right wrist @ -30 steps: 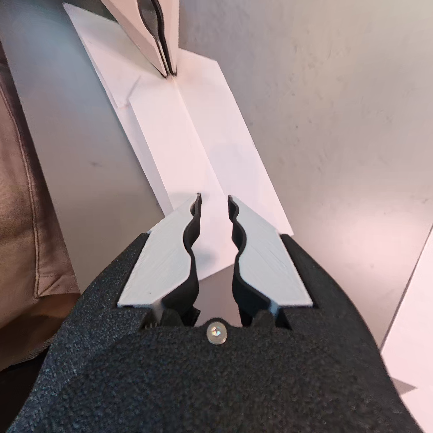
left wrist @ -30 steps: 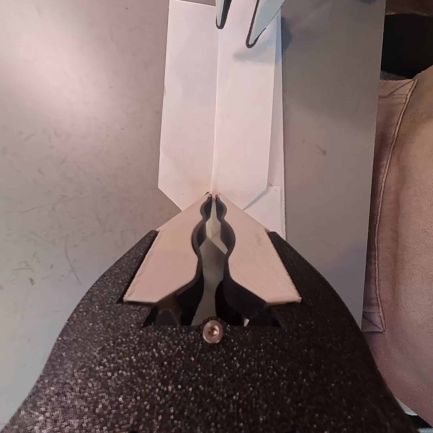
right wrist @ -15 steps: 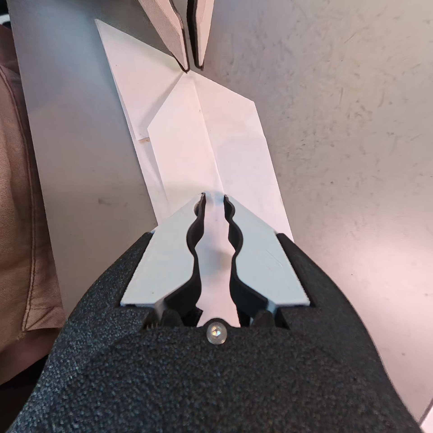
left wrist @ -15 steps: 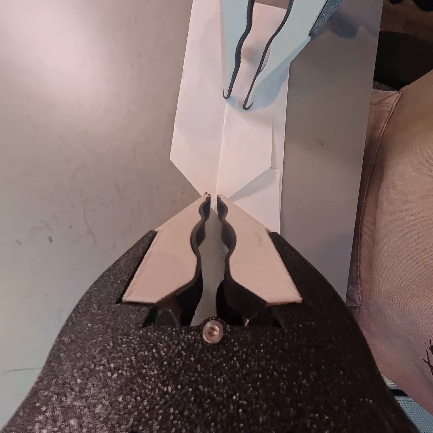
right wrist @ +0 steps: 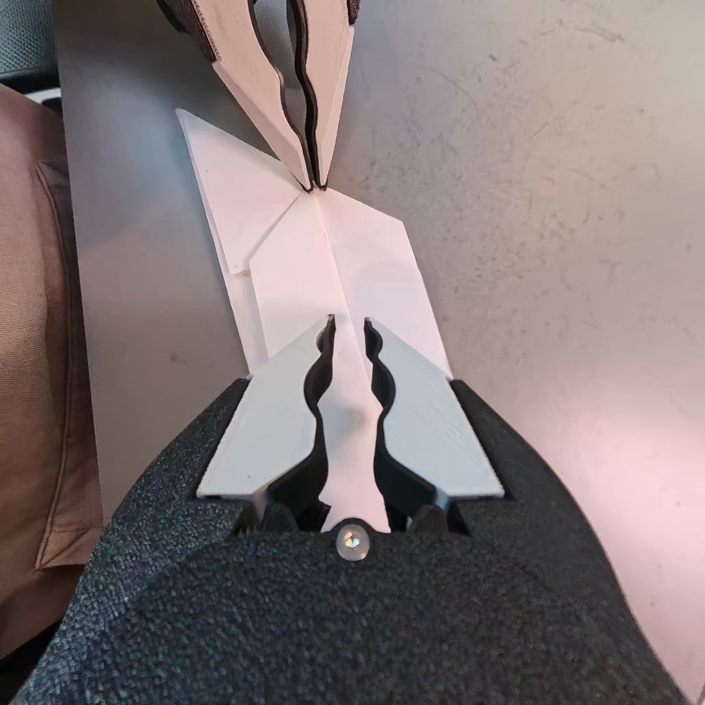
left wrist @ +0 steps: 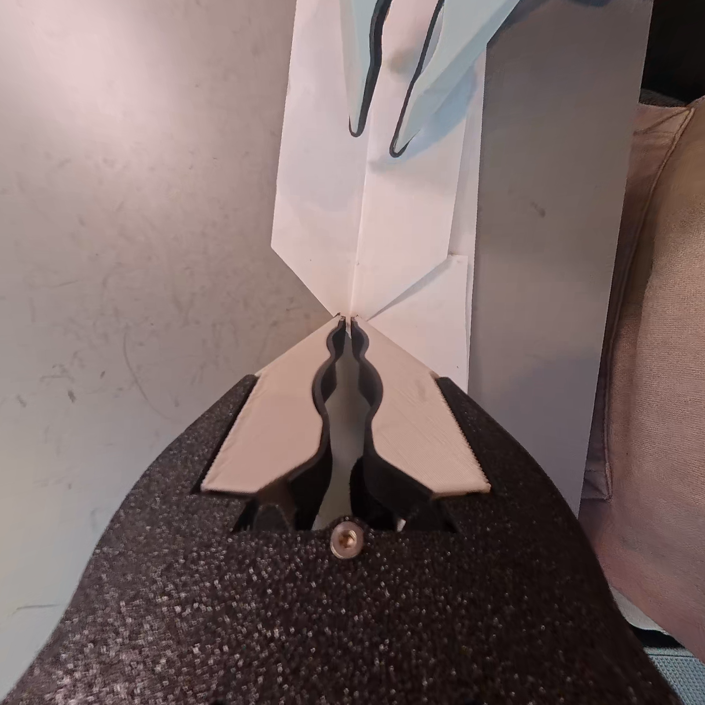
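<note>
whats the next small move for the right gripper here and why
Probably lower the right gripper and close it on the folded white paper's centre crease. Its jaws stand open astride the crease, while the left gripper sits nearly shut at the paper's pointed tip, apparently pinning that end to the table.

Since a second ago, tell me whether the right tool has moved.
Yes. The right tool has advanced along the folded paper toward the left tool.

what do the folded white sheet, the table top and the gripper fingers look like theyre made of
The folded white sheet looks like plain matte paper: thin, with sharp creases. The table top looks like a hard, smooth grey surface, perhaps laminate or coated metal, with fine scratches and a soft sheen. The left hand-held gripper fingers look like 3D-printed plastic: fine layer lines, beige, with dark liners, possibly rubber. The right hand-held gripper fingers look alike in pale blue.
</note>
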The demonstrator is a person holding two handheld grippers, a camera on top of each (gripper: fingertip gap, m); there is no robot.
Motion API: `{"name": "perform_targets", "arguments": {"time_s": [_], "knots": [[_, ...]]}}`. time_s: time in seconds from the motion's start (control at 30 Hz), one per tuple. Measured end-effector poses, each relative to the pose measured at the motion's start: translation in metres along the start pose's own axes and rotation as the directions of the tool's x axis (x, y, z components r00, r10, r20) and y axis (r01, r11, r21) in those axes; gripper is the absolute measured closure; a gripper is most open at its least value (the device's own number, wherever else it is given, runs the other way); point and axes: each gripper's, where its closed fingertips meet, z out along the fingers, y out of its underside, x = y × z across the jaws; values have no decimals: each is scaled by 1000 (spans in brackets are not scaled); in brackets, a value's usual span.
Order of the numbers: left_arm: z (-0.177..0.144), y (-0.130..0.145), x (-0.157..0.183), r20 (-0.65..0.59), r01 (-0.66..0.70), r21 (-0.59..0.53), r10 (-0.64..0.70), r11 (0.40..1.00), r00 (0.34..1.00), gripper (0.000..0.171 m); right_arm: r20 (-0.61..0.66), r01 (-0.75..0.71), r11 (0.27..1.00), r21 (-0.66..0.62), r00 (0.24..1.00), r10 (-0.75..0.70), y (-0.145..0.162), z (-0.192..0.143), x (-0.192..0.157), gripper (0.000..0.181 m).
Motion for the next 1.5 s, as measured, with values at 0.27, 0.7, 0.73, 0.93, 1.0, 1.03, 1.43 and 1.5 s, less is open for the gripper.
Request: {"name": "perform_targets", "arguments": {"time_s": [0.27,0.7,0.73,0.93,1.0,1.03,1.43,1.5], "knots": [[1,-1,0,12,-7,1,7,1000,1000,169,-21,29,997,-67,999,-31,5,14,2,170],[9,-14,-1,24,37,78,-39,996,999,159,-30,17,1000,-8,999,-18,5,13,0,174],[9,-14,-1,35,21,74,-23,997,999,159,-29,15,1000,-5,999,-15,6,13,0,174],[10,-14,0,51,-28,67,25,997,998,161,-12,14,1000,5,1000,-14,0,9,1,174],[10,-15,0,49,-23,72,19,997,999,161,-4,26,1000,1,1000,-26,-3,9,0,174],[10,-15,0,48,-20,73,17,997,999,161,9,35,999,-6,999,-35,-4,10,-2,174],[17,-24,10,-31,17,110,-13,994,999,171,51,2,999,-53,999,0,1,17,-6,176],[17,-24,10,-38,33,118,-29,992,999,171,52,9,999,-45,999,-7,1,17,-6,176]]}}
